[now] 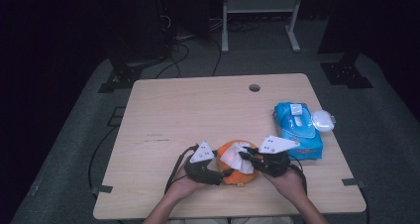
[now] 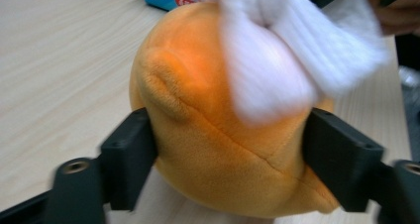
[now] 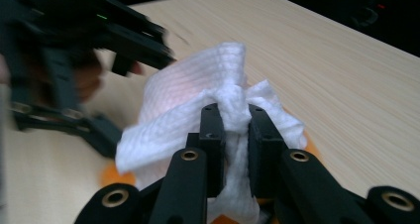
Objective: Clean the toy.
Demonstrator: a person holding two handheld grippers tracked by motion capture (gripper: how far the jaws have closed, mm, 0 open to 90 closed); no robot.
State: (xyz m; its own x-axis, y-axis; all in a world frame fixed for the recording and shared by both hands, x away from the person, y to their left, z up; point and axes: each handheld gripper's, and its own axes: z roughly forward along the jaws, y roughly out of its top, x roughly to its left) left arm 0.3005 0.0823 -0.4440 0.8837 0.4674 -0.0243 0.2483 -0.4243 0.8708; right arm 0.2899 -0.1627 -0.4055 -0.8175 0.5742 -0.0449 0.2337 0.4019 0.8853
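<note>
Left claw (image 1: 225, 173) at about 7 o'clock of the orange plush toy (image 1: 237, 172), low on the near edge of the tabletop (image 1: 198, 115). In the left gripper view its jaws sit either side of the orange plush toy (image 2: 218, 149), pads touching the fabric at 9 and 3 o'clock, so clamped on it. Likely a steadying grip so the toy won't slide or roll while being wiped.

Toy sits near centre of the tabletop's near edge, between both hands.

White wipe (image 1: 236, 153) draped over the top of the toy, toward 1 o'clock. Blurred in the left gripper view, white wipe (image 2: 287, 60) spread over the upper right of the plush.

Right claw (image 1: 246, 156) comes in from 3 o'clock of the toy. Right gripper view: jaws together, pinching a bunched fold of the white wipe (image 3: 233, 105), the rest fanning out over the orange below. Gathered pinch probably gives a firm hold for rubbing the surface.

Blue wet-wipe pack (image 1: 297, 130) at 2 o'clock of the toy, near the right tabletop edge, lid flap open beside it, presumably the wipe's source, kept within reach. Apart from the toy.
</note>
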